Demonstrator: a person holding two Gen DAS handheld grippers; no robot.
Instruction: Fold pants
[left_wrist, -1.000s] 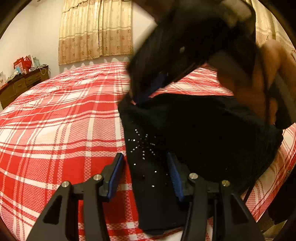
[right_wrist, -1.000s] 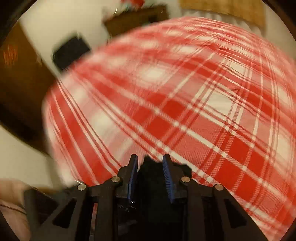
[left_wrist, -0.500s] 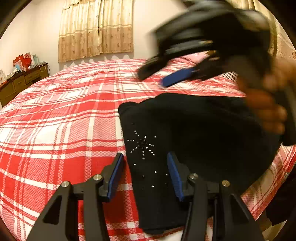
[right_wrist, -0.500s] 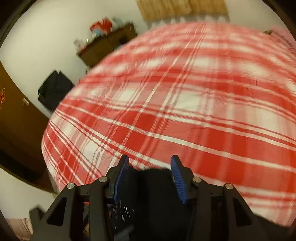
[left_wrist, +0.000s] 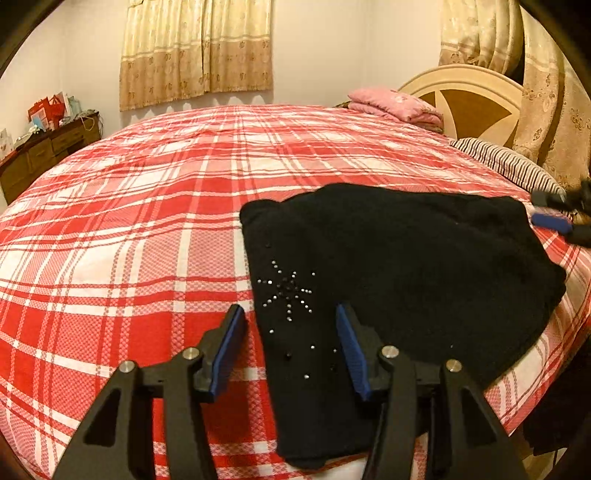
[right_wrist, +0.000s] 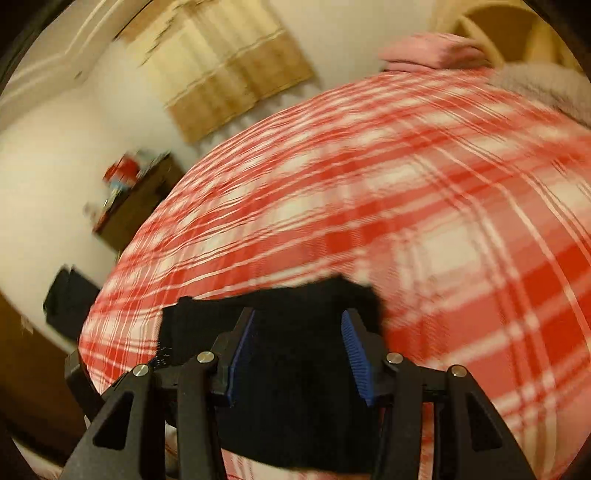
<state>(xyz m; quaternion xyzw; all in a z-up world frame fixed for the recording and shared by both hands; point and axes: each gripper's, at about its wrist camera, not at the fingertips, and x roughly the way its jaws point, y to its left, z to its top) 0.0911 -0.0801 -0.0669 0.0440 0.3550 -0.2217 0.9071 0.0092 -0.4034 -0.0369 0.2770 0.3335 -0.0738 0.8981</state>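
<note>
The black pants (left_wrist: 406, 266) lie folded on the red plaid bed (left_wrist: 129, 229), with a rhinestone star near their left edge. My left gripper (left_wrist: 289, 310) hovers over that edge near the bed's front, its jaws apart and the pads clear of the cloth. One of the right gripper's blue pads (left_wrist: 552, 222) shows at the pants' far right corner. In the blurred right wrist view, my right gripper (right_wrist: 298, 317) hangs over the black pants (right_wrist: 295, 387). Its jaws are opening, and the fabric lies below the gap without being pinched.
A pink folded blanket (left_wrist: 395, 105) and a striped pillow (left_wrist: 506, 166) lie by the headboard (left_wrist: 469, 107). A wooden dresser (left_wrist: 48, 147) with clutter stands at the left wall. A dark bag (right_wrist: 70, 295) sits on the floor. The bed's front edge is just below the grippers.
The right gripper let go of the fabric it held above the pants, opened, and swung off to the right edge. The pants now lie flat. The left gripper has hardly shifted.
</note>
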